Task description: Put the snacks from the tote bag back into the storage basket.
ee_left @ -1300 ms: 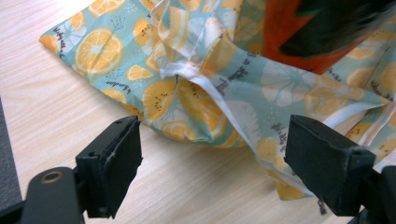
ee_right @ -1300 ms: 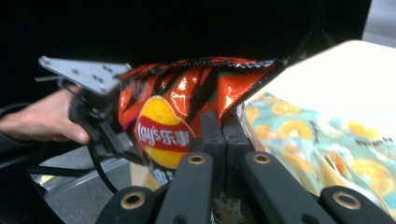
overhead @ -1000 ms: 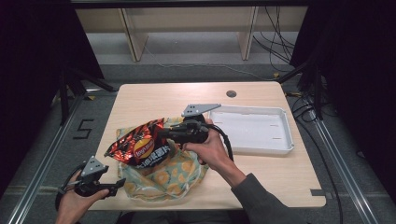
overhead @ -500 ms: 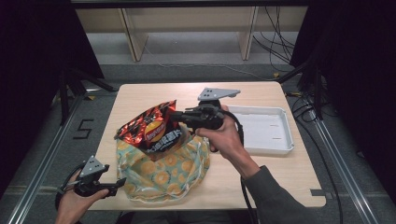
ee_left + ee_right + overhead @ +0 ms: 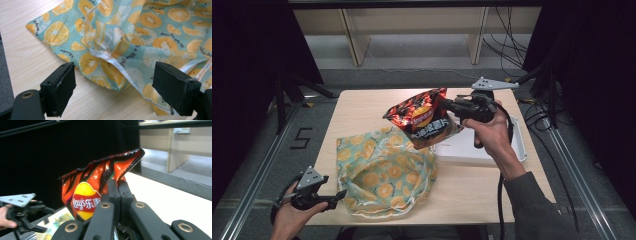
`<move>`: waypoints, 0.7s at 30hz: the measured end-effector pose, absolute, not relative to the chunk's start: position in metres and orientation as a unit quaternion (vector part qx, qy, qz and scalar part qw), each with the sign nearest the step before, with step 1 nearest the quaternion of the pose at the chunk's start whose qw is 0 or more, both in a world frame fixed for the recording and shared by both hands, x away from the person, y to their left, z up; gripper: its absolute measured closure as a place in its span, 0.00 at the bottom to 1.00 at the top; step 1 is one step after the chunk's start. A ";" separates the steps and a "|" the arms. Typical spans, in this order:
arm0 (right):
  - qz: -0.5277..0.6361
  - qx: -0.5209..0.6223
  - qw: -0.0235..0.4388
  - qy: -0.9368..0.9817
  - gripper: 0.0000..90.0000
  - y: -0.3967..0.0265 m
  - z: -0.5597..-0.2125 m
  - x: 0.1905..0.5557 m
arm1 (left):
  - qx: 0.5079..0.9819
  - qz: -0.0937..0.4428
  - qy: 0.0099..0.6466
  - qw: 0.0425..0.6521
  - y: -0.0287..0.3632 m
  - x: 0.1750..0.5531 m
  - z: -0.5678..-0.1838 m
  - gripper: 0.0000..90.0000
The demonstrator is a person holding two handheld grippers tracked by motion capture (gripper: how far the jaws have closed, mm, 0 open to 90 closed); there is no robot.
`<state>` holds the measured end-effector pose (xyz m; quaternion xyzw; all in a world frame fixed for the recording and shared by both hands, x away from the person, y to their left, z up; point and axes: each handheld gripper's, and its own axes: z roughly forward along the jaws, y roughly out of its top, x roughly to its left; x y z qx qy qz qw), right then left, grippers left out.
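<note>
A red and orange Lay's chip bag [image 5: 422,117] hangs in the air above the table, with my right gripper [image 5: 449,107] shut on its right edge. In the right gripper view the chip bag [image 5: 92,187] stands upright ahead of the closed jaws of the right gripper [image 5: 117,187]. A light blue fabric bag [image 5: 382,170] printed with orange slices lies crumpled on the table, its mouth loose. My left gripper [image 5: 339,196] rests at the table's near left corner. In its own view the left gripper [image 5: 117,87] is open, with the fabric bag's [image 5: 140,42] hem just ahead of the jaws.
A white tray [image 5: 518,145] sits at the right of the wooden table [image 5: 362,107], partly behind my right hand. Black frames and cables surround the table. Bare wood shows at the table's far left.
My right gripper has carried the chip bag up and to the right, from over the fabric bag toward the tray's left edge. The left gripper has stayed put.
</note>
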<state>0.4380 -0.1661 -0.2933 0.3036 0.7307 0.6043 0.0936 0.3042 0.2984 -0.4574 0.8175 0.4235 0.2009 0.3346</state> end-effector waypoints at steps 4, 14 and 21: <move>0.598 0.326 0.109 0.724 1.00 -0.184 -0.299 0.442 | 0.817 0.201 0.426 0.334 0.298 0.305 -0.458 0.20; 0.590 0.363 0.117 0.712 1.00 -0.213 -0.314 0.447 | 0.814 0.201 0.428 0.339 0.299 0.306 -0.459 0.20; 0.587 0.380 0.121 0.705 1.00 -0.224 -0.325 0.450 | 0.818 0.200 0.425 0.332 0.300 0.306 -0.459 0.20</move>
